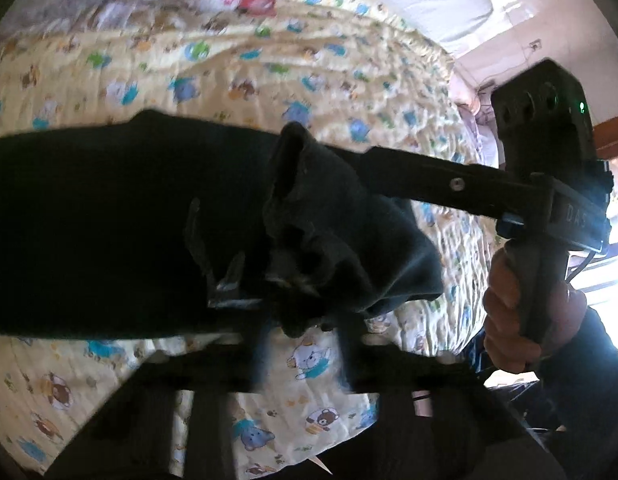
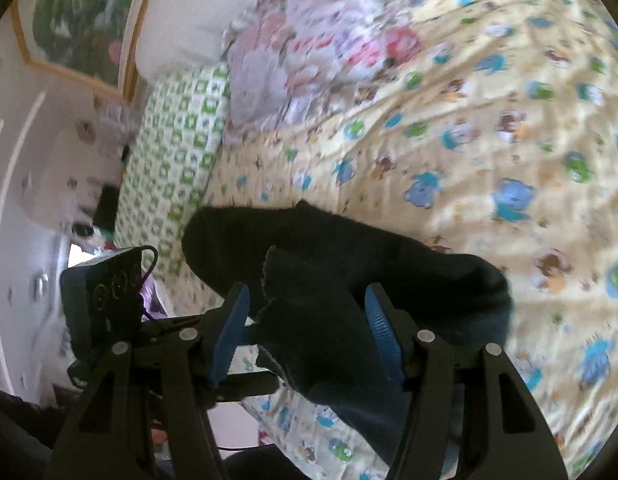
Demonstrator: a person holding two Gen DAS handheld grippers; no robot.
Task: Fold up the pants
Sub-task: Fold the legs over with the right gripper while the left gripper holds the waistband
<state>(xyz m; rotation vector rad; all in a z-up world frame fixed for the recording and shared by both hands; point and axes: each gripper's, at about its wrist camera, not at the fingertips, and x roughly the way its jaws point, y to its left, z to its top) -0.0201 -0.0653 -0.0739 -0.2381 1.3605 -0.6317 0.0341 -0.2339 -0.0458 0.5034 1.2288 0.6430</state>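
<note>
Two grippers on one pair of dark pants (image 1: 109, 220), lifted over the bed.
Left gripper (image 1: 301, 320) is clamped on a bunched fold; right gripper (image 2: 309, 324) stands apart around the cloth; beyond lies the yellow quilt (image 2: 469, 140).

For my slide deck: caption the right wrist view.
Right tool, open, straddles dark pants over a cartoon-print quilt.
</note>
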